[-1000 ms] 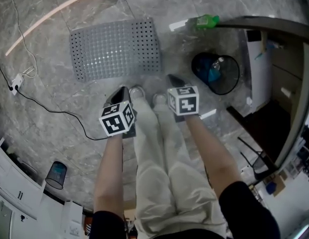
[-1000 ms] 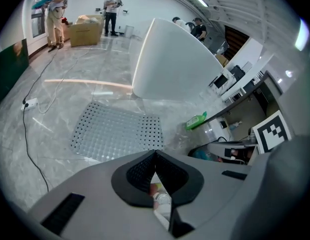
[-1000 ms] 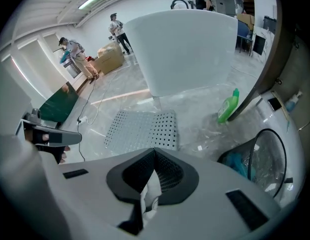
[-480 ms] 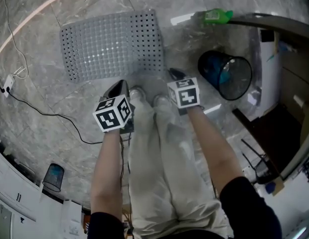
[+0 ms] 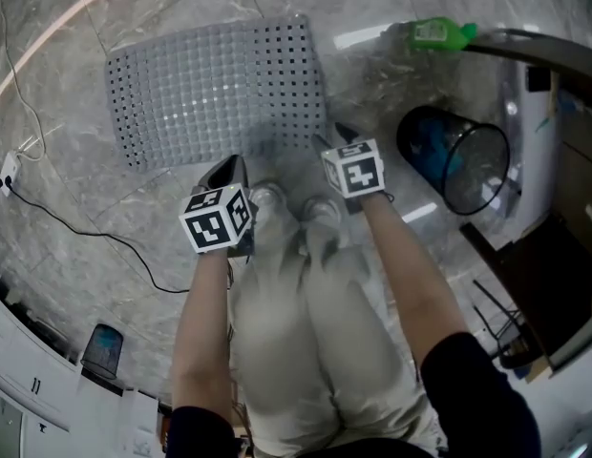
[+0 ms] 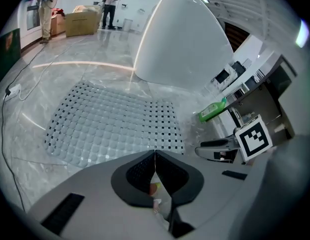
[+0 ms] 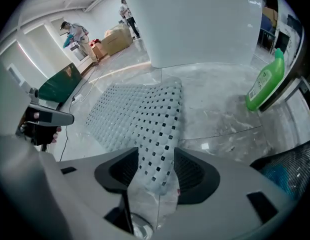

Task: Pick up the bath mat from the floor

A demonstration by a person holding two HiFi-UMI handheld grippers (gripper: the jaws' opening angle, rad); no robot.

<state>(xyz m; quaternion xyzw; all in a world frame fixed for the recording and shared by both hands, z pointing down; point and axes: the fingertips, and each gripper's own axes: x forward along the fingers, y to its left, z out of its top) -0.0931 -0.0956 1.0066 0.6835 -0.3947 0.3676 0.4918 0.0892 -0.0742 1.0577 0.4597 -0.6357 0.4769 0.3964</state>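
In the head view my own legs (image 5: 306, 332) and forearms fill the middle and the lower part of the frame, and they hide the floor (image 5: 115, 265) under me. Only the toes of my shoes (image 5: 267, 198) come out, just below the bath mat (image 5: 215, 89). The marker cubes cover most of both tools there, so only the dark tips show above them.

The large white rounded body (image 6: 180, 44) behind the mat is cut off at the top in both gripper views, and I cannot say what it is. The green bottle (image 5: 439, 34) at the upper right is partly under a dark edge. Inside the black bin (image 5: 455, 165) at the right I see something blue, but not clearly.

The left gripper (image 6: 155, 154) has its jaws pressed together tip to tip, with nothing between them. Lower in the narrow gap behind the tips there is a small pale patch that I cannot make out. This gripper hangs just below the near edge of the mat, not on it.

The right gripper (image 7: 157, 159) has jaws that have just been opening, and they stand wide apart. The near right corner of the mat shows in the gap between them, but the pads do not press on it. Whether the tips touch the mat or the floor I cannot tell.

The mat lies flat on the grey marble floor, in the upper middle of the head view, a little to the left. A black cable (image 5: 76, 227) runs well apart from it at the left.
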